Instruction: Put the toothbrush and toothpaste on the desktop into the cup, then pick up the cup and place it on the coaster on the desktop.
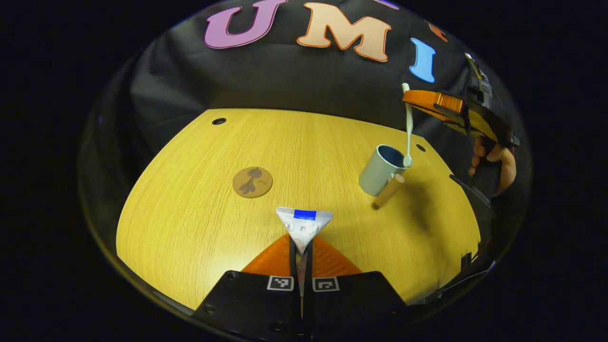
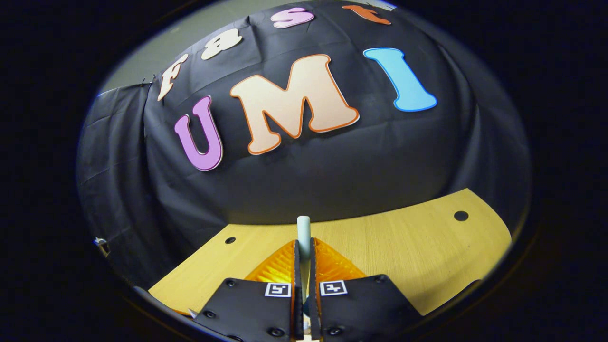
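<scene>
In the left gripper view, my left gripper (image 1: 301,249) is shut on a white toothpaste tube (image 1: 304,224) with a blue band, held just above the wooden desktop (image 1: 199,223). To the right stands a pale grey-blue cup (image 1: 380,169) with a wooden handle. Above it, the right gripper (image 1: 412,100) holds a pale toothbrush (image 1: 408,128) upright, its lower end at the cup's rim. A round brown coaster (image 1: 252,182) lies left of centre. In the right gripper view, my right gripper (image 2: 304,249) is shut on the toothbrush (image 2: 303,228), whose end sticks out past the fingers.
The desktop (image 2: 403,237) has small dark holes (image 1: 219,121) near its far corners. A hand (image 1: 496,164) holds the right gripper at the far right of the left gripper view. Black cloth walls the booth behind the desk.
</scene>
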Available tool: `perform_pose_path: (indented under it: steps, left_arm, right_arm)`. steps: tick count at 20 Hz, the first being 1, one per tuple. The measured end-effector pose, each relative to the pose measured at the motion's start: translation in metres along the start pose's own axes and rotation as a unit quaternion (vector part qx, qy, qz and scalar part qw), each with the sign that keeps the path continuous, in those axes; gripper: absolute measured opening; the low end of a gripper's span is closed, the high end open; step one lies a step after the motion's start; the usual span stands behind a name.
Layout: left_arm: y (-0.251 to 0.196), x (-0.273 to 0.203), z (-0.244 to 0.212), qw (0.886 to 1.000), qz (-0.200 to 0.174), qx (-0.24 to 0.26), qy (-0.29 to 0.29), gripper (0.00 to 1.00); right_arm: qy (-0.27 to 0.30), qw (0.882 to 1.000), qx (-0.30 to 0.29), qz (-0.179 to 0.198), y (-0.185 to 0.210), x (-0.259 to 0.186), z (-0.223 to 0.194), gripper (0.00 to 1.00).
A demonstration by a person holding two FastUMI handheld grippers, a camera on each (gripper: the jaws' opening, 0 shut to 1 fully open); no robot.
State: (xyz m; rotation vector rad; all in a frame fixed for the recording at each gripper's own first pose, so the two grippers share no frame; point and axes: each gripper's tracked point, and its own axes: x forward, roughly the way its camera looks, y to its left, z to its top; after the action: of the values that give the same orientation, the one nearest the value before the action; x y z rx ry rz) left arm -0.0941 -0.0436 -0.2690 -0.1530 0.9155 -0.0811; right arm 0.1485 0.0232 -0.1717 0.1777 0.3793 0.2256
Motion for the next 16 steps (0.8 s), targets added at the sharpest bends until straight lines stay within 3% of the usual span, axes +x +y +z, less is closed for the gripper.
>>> perform_pose_path:
  steps: [2,8,15,16]
  left_arm:
    - [0.001,-0.001,0.0,1.0,0.006,-0.005,-0.004,0.0]
    - [-0.002,-0.011,0.009,1.0,0.007,-0.014,-0.026,0.0]
    - [-0.017,-0.011,0.027,0.998,-0.017,0.0,-0.054,0.0]
    - [-0.02,-0.011,0.03,0.998,-0.02,0.002,-0.056,0.0]
  right_arm:
    - [-0.018,1.0,-0.015,-0.013,-0.009,0.011,0.002,0.07]
    - [0.027,0.999,-0.034,-0.031,-0.023,0.031,-0.046,0.08]
    - [0.077,0.995,-0.054,-0.028,-0.022,0.012,-0.093,0.13]
    - [0.084,0.995,-0.053,-0.023,-0.021,0.007,-0.098,0.24]
